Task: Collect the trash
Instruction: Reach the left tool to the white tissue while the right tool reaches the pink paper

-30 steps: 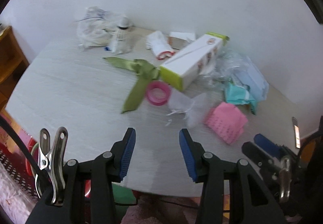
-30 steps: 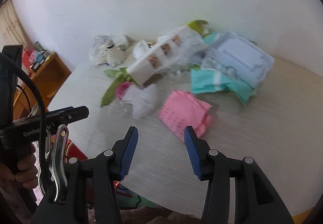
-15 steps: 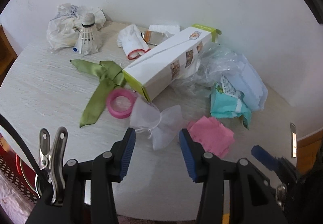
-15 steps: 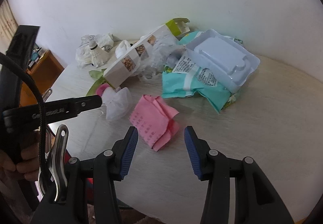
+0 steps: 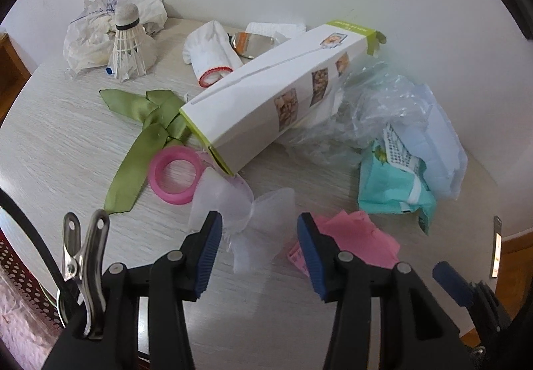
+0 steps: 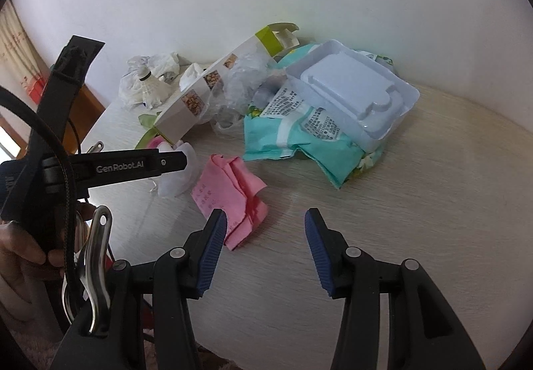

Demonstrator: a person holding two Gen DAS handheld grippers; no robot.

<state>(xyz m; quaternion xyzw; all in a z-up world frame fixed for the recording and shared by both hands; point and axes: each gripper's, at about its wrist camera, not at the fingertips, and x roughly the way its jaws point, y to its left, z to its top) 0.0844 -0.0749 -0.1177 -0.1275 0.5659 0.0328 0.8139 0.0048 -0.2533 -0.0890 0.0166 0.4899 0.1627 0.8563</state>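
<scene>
Left gripper point(image 5: 256, 236) jaws apart, empty, over sheer white mesh pouch point(image 5: 246, 203); right gripper point(image 6: 265, 236) jaws apart, empty, beside crumpled pink paper point(image 6: 233, 193) on pale wood-grain tabletop point(image 6: 416, 203).

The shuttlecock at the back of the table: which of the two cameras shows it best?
The left wrist view. There the shuttlecock stands large and unobstructed, cork tip up, feathers spread on the table, in front of crumpled white paper. In the right wrist view it is small and far off, its details hard to make out.
</scene>
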